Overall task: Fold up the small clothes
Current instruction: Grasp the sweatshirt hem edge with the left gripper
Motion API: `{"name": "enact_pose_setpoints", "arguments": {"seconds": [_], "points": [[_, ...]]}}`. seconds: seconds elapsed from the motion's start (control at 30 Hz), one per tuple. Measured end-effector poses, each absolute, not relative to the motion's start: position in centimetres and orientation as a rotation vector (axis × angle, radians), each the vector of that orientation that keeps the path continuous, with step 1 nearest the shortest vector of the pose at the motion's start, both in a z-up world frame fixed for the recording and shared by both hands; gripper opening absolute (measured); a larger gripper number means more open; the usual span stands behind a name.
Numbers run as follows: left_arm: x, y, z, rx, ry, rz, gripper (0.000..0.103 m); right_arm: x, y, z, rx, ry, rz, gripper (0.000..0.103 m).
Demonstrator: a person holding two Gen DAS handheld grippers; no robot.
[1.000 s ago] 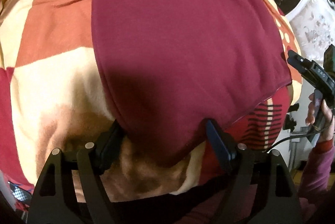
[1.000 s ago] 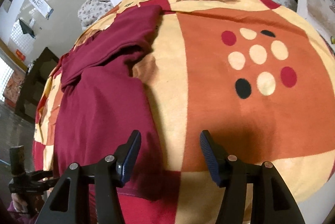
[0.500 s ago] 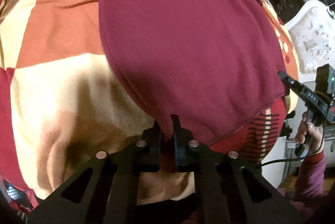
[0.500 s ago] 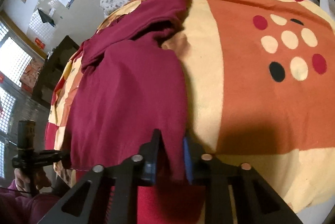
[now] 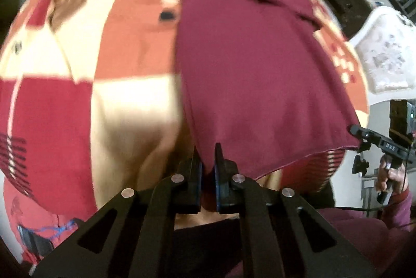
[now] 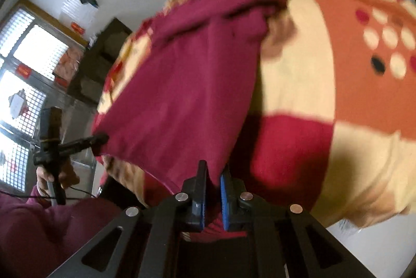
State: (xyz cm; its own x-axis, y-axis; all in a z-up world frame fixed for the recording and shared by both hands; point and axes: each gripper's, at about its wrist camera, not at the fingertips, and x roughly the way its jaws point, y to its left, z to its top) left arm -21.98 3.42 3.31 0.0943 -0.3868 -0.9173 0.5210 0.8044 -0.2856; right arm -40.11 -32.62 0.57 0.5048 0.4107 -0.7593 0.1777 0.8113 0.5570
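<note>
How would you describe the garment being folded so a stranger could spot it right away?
Find the bed's patchwork blanket of red, orange and cream blocks. On it lies the maroon garment, its near hem pinched by the left gripper and right gripper. It is the only plain, unpatterned cloth there.

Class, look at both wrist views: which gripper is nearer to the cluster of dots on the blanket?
Right. The right gripper pinches the maroon garment on the side beside the dots; the left gripper holds the hem's opposite corner.

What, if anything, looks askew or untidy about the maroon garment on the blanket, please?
The maroon garment's far end is bunched into thick folds rather than flat on the patterned blanket. Its near hem is pinched by the left gripper and the right gripper.
</note>
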Motion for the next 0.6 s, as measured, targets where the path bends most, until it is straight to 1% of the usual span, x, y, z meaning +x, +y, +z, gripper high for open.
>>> {"name": "enact_pose_setpoints", "arguments": {"seconds": [0.07, 0.17, 0.4, 0.6], "points": [[-21.7, 3.4, 2.0, 0.128, 1.329, -0.656, 0.006, -39.9, -32.3, -0.5, 0.671, 1.07, 0.179, 0.008], [-21.6, 3.3, 2.7, 0.093, 1.33, -0.676, 0.006, -39.7, -32.3, 0.0, 0.692, 1.061, 0.198, 0.008], [-19.5, 2.5, 7.4, 0.049, 1.233, -0.744, 0.006, -37.3, -35.6, 4.7, 0.794, 0.825, 0.247, 0.008], [-15.2, 0.7, 10.2, 0.011, 1.135, -0.762, 0.006, -32.5, -37.9, 6.6, 0.771, 0.724, 0.204, 0.008]]}}
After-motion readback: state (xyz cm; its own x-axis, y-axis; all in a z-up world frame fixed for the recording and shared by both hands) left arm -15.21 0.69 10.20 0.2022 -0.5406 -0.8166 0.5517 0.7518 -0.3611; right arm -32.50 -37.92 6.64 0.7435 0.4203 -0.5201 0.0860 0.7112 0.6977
